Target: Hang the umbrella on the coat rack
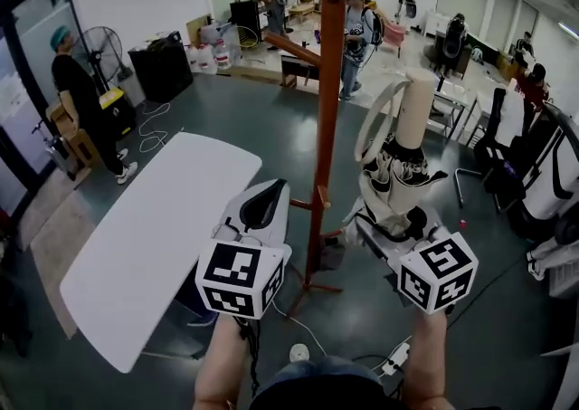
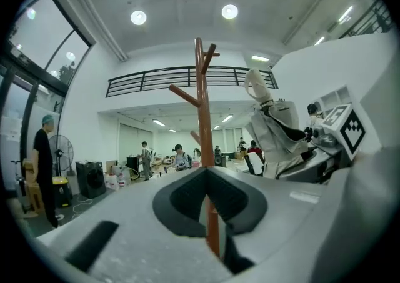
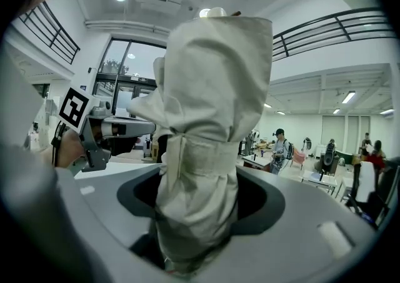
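The brown wooden coat rack (image 1: 327, 109) stands straight ahead, with angled pegs near its top; in the left gripper view its pole (image 2: 201, 107) is dead centre. My right gripper (image 1: 398, 218) is shut on a folded cream umbrella (image 1: 412, 119), held upright just right of the pole, its loop strap (image 1: 373, 123) hanging on the pole side. In the right gripper view the umbrella (image 3: 206, 119) fills the space between the jaws of that gripper (image 3: 200, 182). My left gripper (image 1: 262, 205) is left of the pole, shut and empty (image 2: 207, 175).
A long white table (image 1: 154, 236) lies at the left. The rack's feet (image 1: 312, 286) spread on the grey floor, with a power strip and cable (image 1: 393, 358) nearby. Dark chairs and bags (image 1: 507, 173) crowd the right. A person (image 1: 81, 100) and a fan (image 1: 99, 55) are far left.
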Demonstrator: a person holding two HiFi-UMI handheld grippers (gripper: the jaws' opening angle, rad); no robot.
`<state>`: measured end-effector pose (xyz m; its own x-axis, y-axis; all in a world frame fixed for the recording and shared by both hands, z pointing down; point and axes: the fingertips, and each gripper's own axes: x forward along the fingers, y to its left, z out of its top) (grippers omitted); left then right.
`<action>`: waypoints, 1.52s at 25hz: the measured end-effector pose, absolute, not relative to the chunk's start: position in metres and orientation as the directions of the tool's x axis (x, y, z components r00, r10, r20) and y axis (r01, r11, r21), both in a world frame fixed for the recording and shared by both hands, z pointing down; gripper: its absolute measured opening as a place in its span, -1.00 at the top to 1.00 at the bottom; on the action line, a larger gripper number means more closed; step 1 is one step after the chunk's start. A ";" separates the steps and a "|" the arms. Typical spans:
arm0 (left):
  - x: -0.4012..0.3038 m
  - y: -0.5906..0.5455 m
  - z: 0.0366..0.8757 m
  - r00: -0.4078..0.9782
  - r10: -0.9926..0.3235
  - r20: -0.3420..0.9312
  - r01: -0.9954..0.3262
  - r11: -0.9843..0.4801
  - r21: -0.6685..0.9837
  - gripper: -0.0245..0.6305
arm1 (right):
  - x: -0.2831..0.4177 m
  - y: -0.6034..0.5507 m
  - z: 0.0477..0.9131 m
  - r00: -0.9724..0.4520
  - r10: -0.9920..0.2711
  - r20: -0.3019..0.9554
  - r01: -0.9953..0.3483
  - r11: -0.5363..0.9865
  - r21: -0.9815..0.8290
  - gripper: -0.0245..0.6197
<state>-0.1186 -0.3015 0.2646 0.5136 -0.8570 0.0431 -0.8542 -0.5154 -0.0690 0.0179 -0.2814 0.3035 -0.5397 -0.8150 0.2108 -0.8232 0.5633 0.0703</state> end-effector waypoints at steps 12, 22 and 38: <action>-0.085 -0.345 0.228 0.621 -0.783 0.025 -0.780 -0.621 -0.075 0.90 | 0.019 -0.327 0.235 -0.529 -0.827 0.191 -0.813 0.558 0.163 -0.04; -0.077 -0.369 0.216 0.630 -0.777 0.013 -0.773 -0.628 -0.090 0.90 | 0.011 -0.353 0.160 -0.541 -0.835 0.103 -0.783 0.545 0.299 -0.04; -0.058 -0.364 0.239 0.650 -0.760 -0.015 -0.757 -0.644 -0.111 0.90 | 0.008 -0.357 0.160 -0.565 -0.824 0.032 -0.775 0.544 0.323 -0.04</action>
